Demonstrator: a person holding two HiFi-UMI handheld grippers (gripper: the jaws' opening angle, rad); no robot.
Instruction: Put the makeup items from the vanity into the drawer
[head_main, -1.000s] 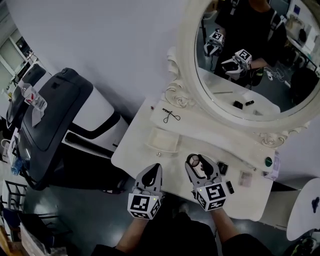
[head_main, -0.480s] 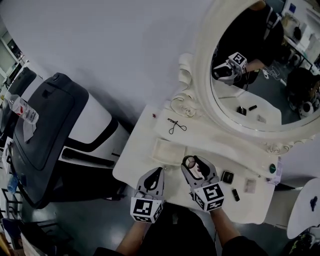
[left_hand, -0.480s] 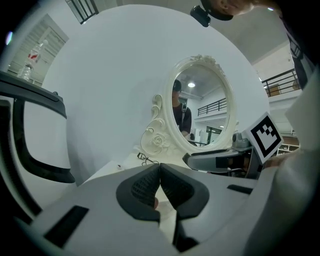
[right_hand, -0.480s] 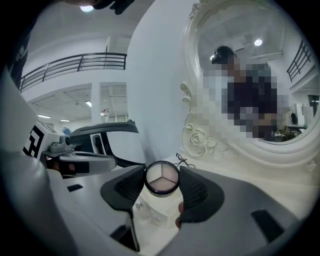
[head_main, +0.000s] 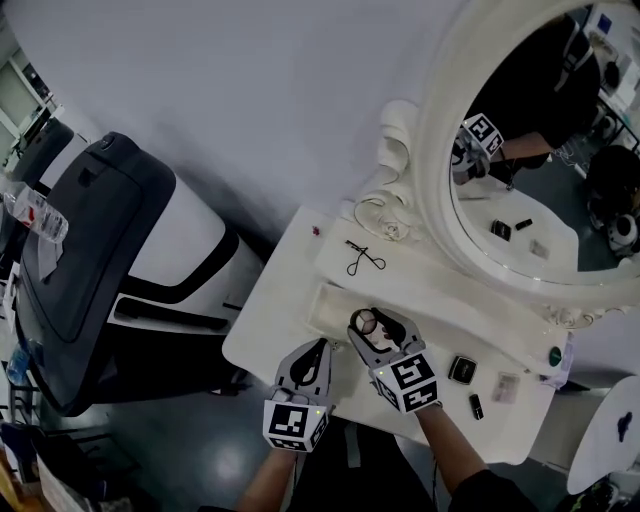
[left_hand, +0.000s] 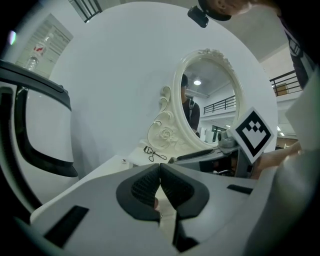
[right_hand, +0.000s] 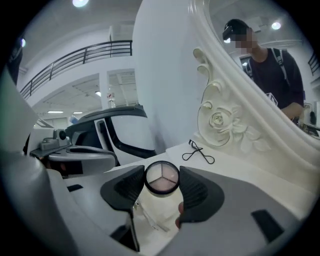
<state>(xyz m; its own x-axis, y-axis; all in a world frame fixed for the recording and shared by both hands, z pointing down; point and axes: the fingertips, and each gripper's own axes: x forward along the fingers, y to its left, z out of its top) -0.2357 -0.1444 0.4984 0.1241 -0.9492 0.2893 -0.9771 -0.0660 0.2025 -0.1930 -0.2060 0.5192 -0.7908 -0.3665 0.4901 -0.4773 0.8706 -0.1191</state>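
Dim, greyish head view; gripper views brighter, fisheye-bent, dark-cornered; light seemingly from overhead lamps.

the head view looks steeply down from above the vanity, with the left gripper and right gripper low in frame. each gripper view rides close behind its own jaws, low over the tabletop, facing the mirror; the right one looks past a round compact. all three share the eyelash curler and, probably, the carved rose beside it.
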